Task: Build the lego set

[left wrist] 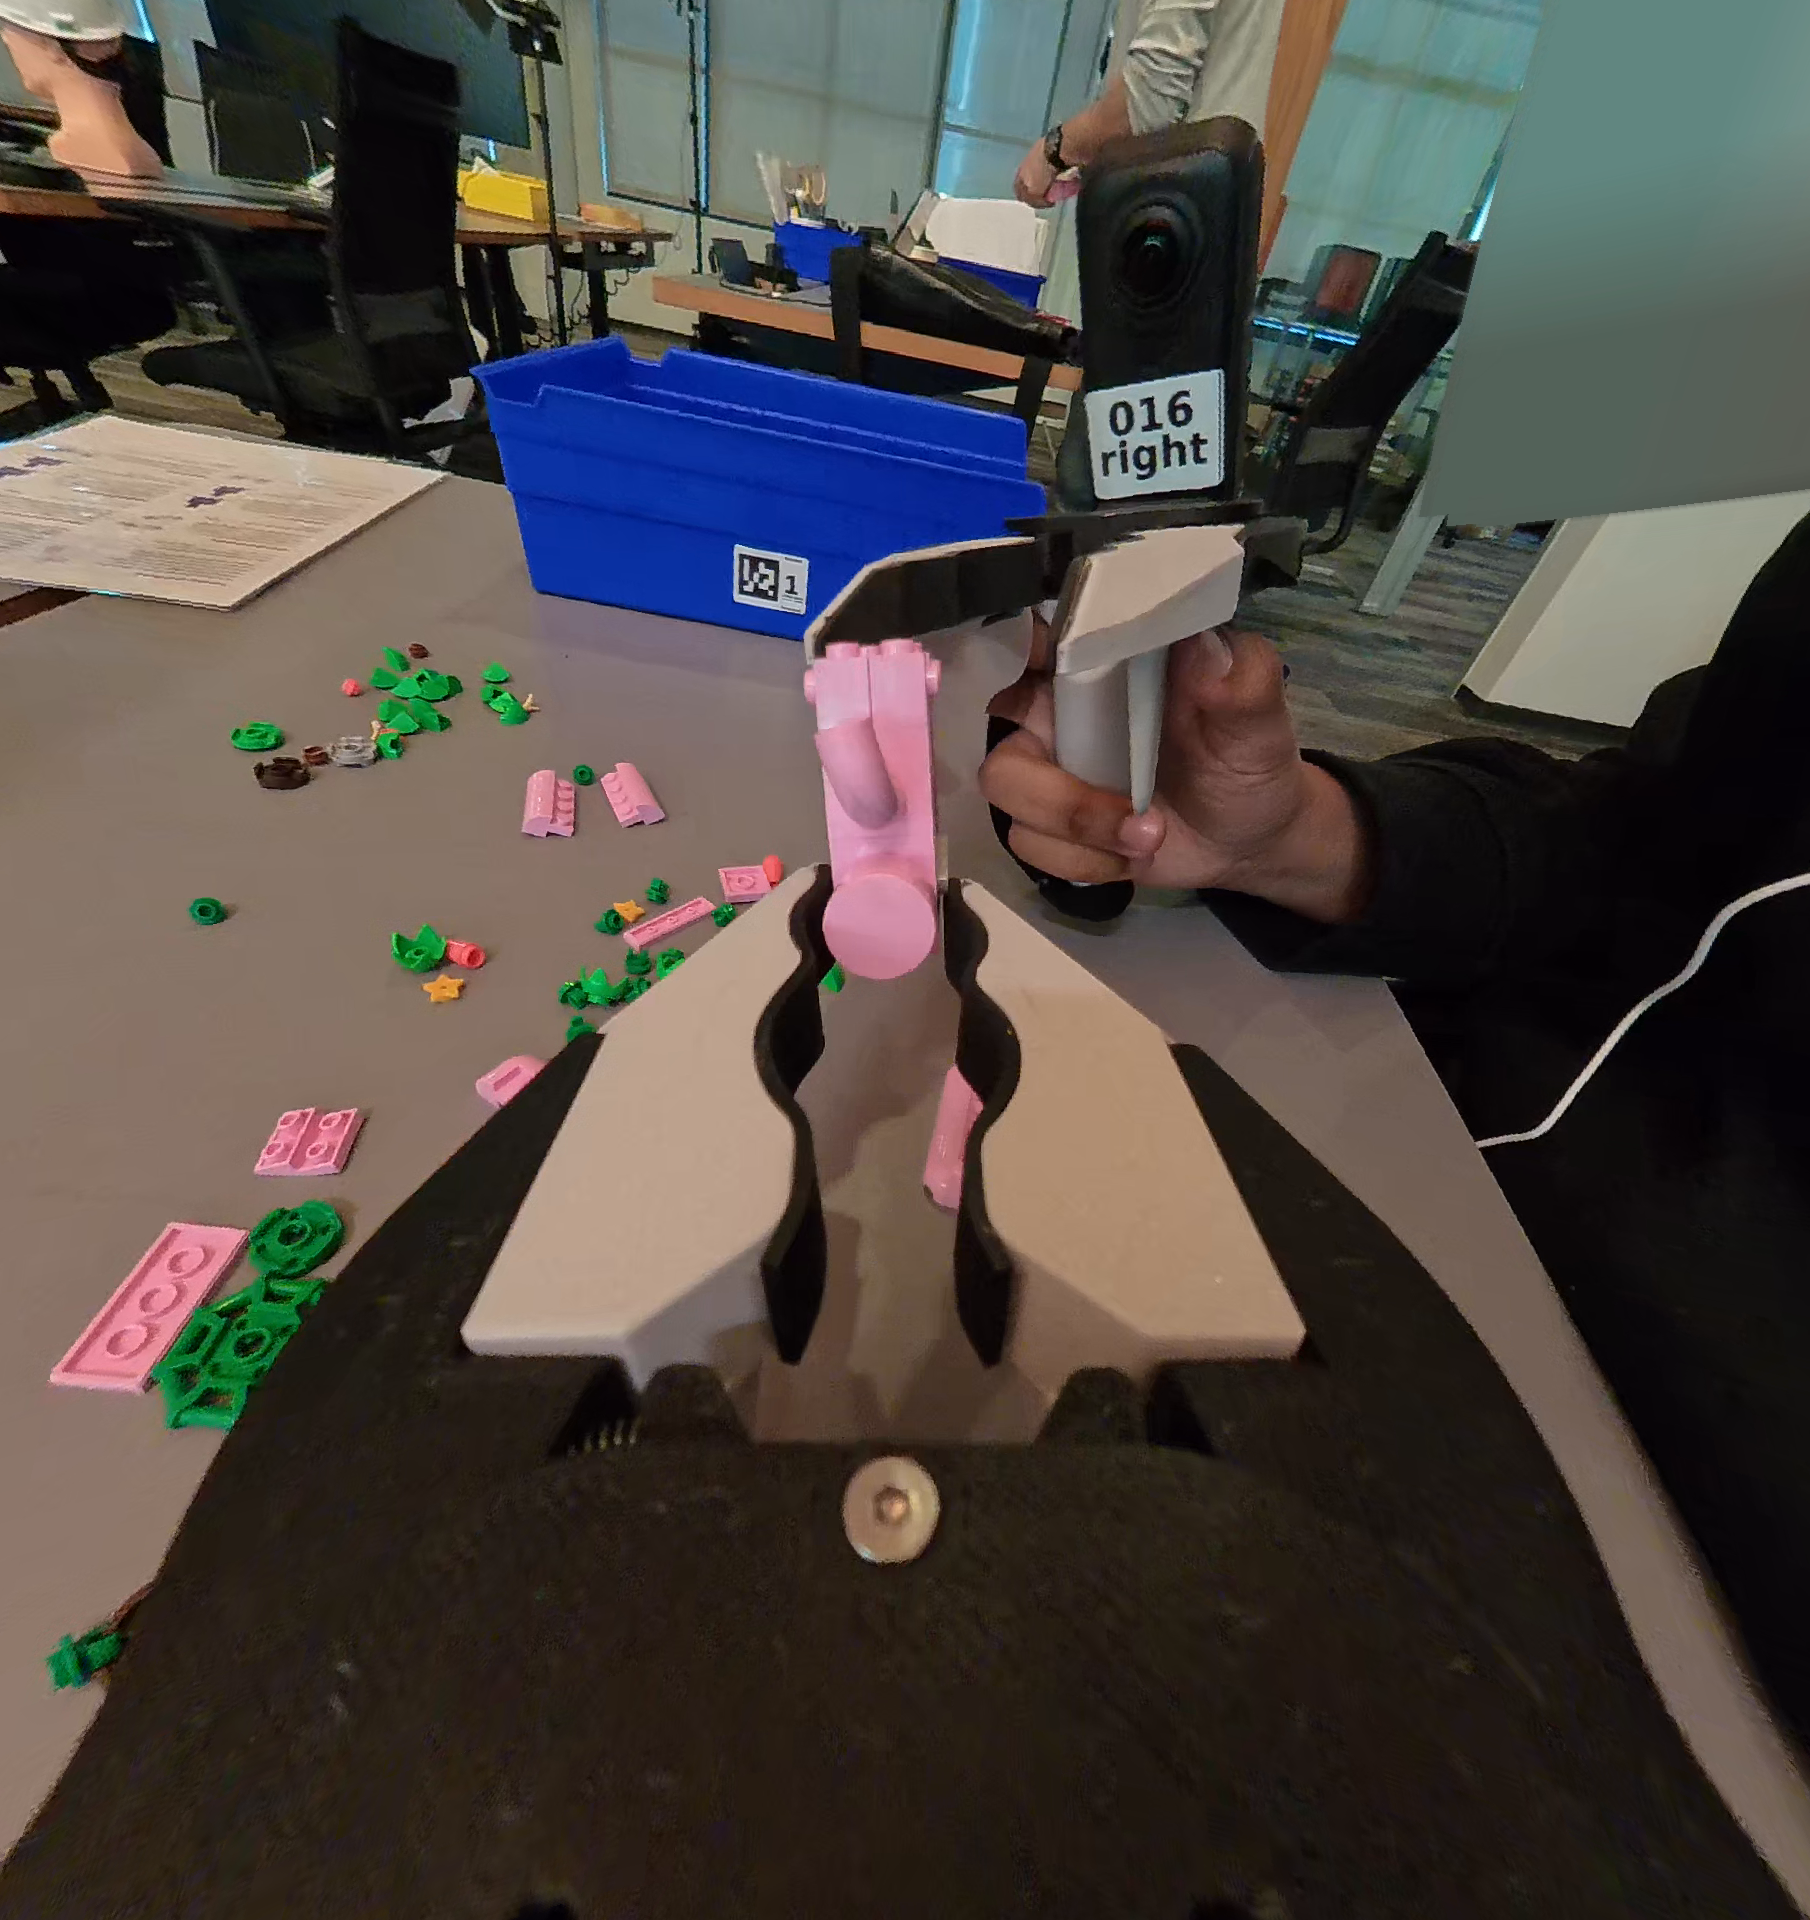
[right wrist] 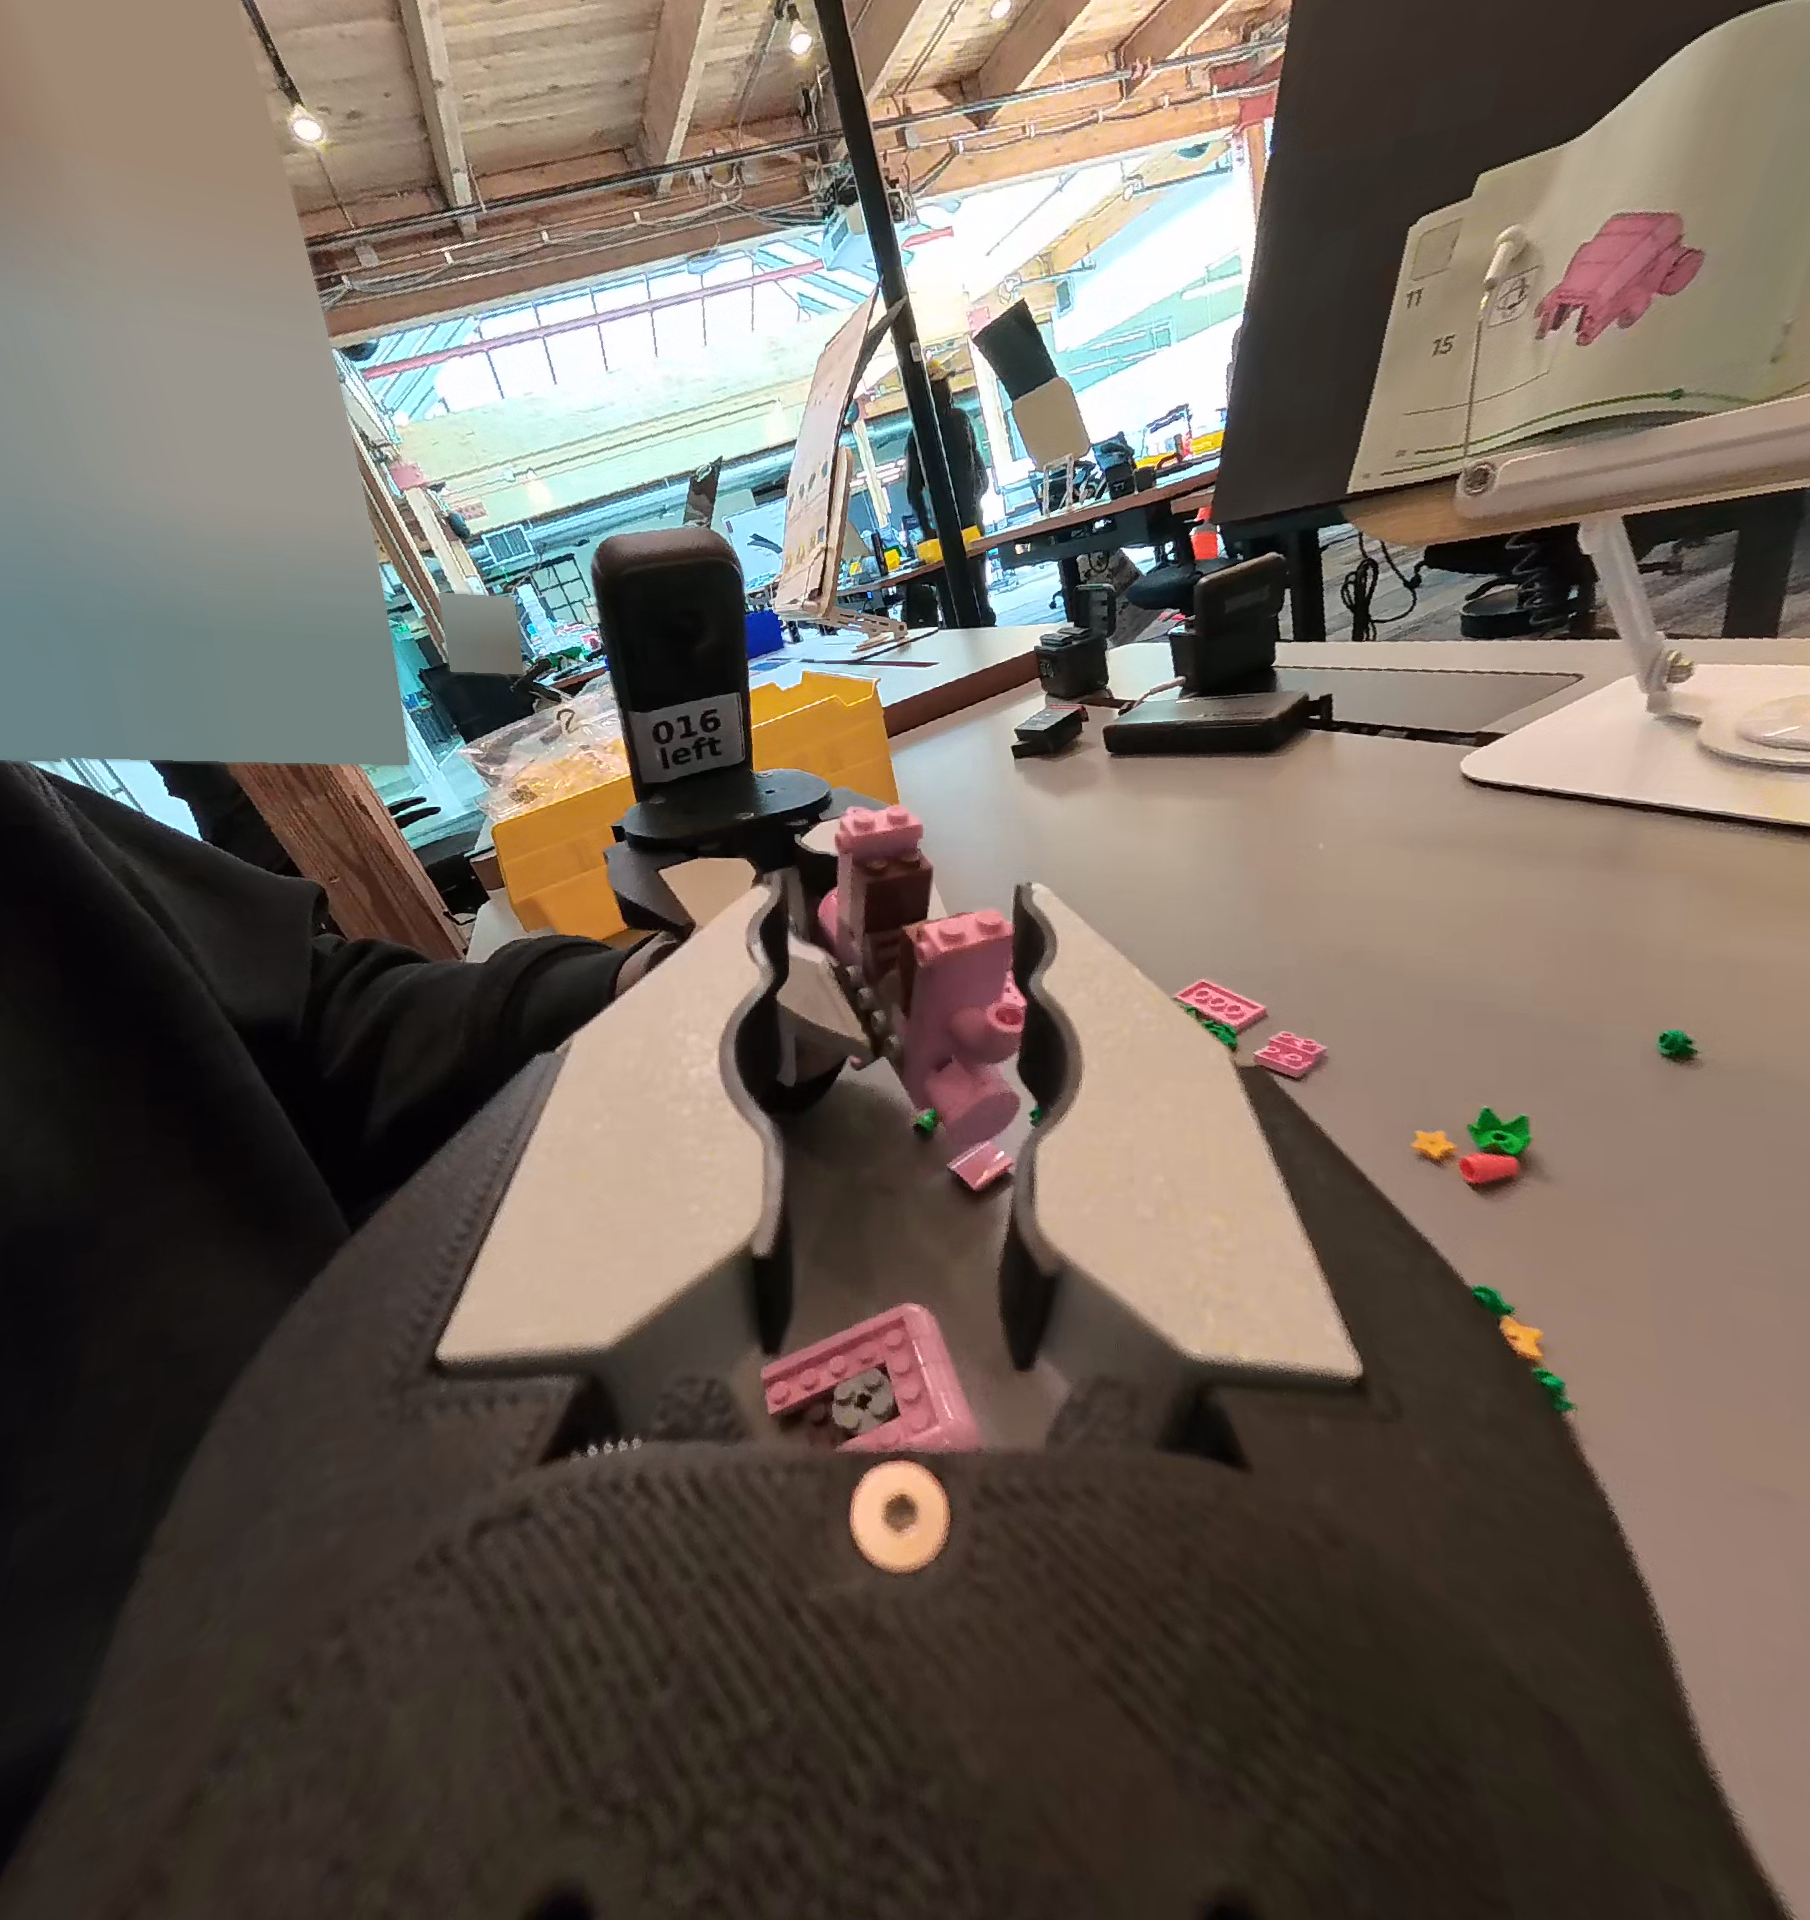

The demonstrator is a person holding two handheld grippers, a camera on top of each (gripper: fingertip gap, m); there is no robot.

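A pink lego assembly [left wrist: 877,831] with a round disc at its bottom is held upright above the grey table [left wrist: 101,831]. My left gripper [left wrist: 880,891] is shut on its lower part. My right gripper [left wrist: 828,634] comes in from the upper right, and its tips are at the assembly's top studs. In the right wrist view the assembly [right wrist: 958,997] shows brown bricks in its middle and lies against one finger of my right gripper [right wrist: 899,906], whose jaws stand wide apart around it. The left gripper's finger [right wrist: 818,997] reaches in from the left.
Loose pink plates [left wrist: 148,1304] and green pieces [left wrist: 246,1340] are scattered over the left of the table. A blue bin [left wrist: 755,488] and a printed sheet [left wrist: 153,509] stand behind them. A pink framed sub-assembly [right wrist: 870,1382] lies under my right gripper. An instruction booklet [right wrist: 1566,312] sits on a stand, and a yellow bin [right wrist: 818,748] is at the table's far edge. Spacing between my two grippers at the tips: around 4 cm.
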